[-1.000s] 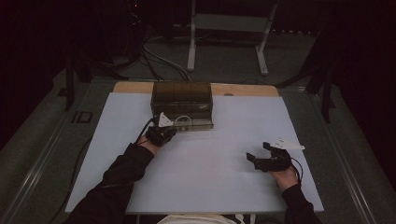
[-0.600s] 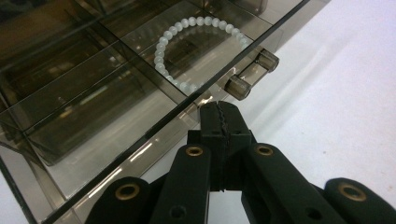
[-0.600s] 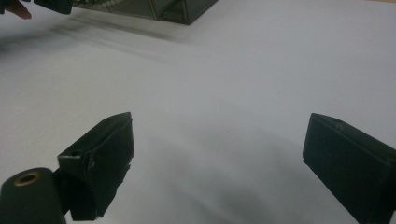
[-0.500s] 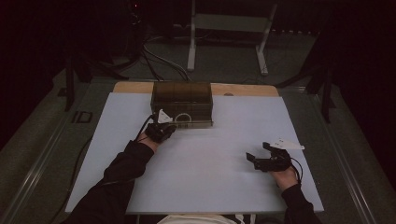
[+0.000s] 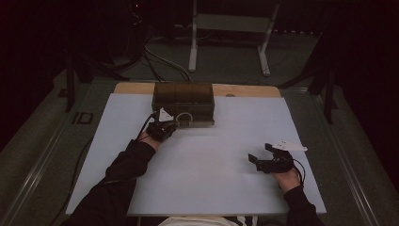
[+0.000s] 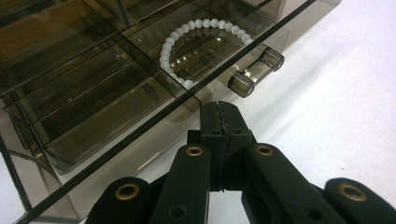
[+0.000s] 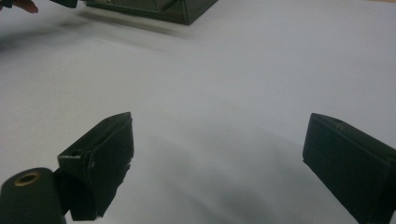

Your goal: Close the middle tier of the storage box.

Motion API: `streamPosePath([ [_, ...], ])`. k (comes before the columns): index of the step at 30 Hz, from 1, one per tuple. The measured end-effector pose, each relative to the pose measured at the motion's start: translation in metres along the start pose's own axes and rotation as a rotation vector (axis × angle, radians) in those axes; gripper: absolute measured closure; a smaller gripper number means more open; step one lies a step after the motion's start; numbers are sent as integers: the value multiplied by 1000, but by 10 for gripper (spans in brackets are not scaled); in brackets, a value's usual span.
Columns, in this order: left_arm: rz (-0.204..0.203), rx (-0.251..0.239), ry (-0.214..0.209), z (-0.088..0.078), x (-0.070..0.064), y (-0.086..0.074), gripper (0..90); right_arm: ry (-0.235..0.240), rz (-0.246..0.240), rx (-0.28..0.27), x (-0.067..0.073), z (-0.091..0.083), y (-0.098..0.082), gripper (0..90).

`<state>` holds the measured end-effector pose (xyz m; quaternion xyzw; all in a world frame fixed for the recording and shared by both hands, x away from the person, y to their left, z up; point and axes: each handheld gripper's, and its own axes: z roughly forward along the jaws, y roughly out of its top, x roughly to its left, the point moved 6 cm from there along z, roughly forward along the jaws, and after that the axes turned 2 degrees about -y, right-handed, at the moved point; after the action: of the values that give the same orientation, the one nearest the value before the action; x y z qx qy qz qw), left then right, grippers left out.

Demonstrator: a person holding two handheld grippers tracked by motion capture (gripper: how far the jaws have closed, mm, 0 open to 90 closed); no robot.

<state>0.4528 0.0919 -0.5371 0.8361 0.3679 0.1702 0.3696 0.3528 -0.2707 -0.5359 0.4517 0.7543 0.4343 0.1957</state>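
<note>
Drawer box [image 6: 93, 102] front edge meets the left gripper's [image 6: 223, 119] pressed-together jaws; right gripper [image 7: 219, 158] jaws spread over bare table [image 7: 261, 70].

I saw black sleeves [image 5: 123, 175], and behind my left gripper's [image 6: 226, 122] black toothed jaws sat brass-ringed screws [image 6: 194, 150]; cables trailed.

The box [image 6: 93, 88] is smoky clear plastic, glossy; the bracelet [image 6: 187, 42] inside it has milky, smooth beads. Beside the box, matt white bench [image 5: 207, 165].
</note>
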Motion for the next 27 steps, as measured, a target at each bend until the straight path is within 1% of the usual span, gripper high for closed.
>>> streamPosePath([
  [6, -2, 0, -6, 2, 1, 3, 900, 1, 0, -1, 0, 0, 0, 84],
  [9, 5, 1, -2, 3, 1, 4, 900, 1, 2, -2, 0, 0, 0, 84],
  [27, -9, -2, 15, 10, 5, 11, 900, 3, -1, -1, 0, 0, 0, 84],
])
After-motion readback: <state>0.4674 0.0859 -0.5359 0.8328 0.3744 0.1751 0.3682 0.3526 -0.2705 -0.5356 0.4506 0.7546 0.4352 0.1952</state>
